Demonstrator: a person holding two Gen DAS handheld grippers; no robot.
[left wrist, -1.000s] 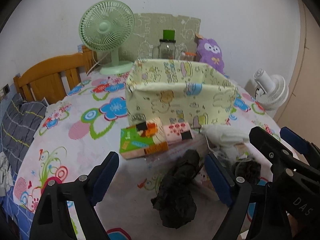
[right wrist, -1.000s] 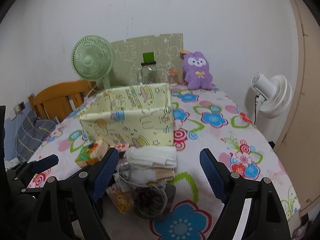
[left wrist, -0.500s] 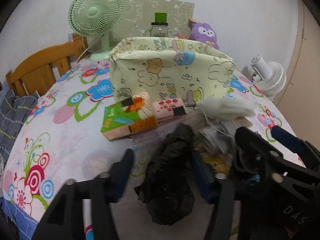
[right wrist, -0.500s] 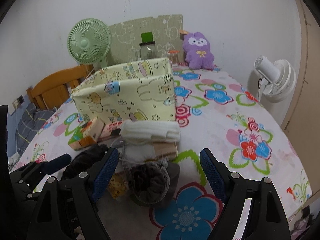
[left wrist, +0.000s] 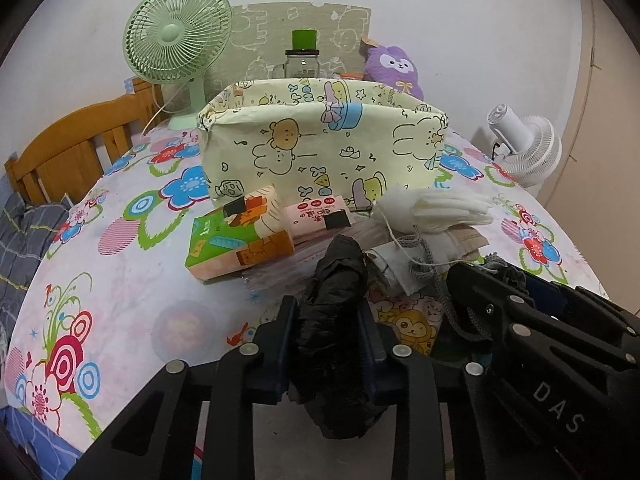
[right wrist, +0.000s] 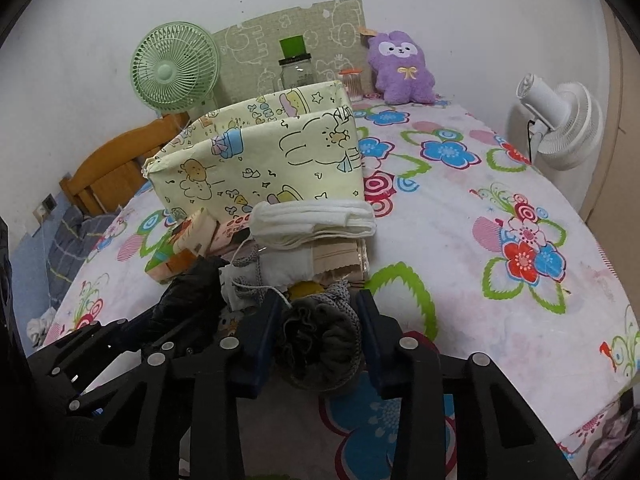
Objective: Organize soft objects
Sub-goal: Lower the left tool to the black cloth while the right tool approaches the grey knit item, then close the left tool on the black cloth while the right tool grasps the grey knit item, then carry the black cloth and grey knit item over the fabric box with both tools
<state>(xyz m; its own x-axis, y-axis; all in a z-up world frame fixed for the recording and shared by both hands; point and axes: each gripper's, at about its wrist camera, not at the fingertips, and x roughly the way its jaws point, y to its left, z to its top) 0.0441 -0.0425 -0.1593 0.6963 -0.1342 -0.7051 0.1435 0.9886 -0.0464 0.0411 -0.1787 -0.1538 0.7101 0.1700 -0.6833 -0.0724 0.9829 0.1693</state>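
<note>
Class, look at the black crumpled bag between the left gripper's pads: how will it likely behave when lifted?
The black bag looks thin and wrinkled, so it will probably sag either side of the left gripper. It seems light. Its glossy film may slip through the pads.

both grippers (left wrist: 326, 338) (right wrist: 316, 332) just clamped shut.

Crumpled black bag (left wrist: 336, 320), grey pouch (right wrist: 320, 344)
</note>
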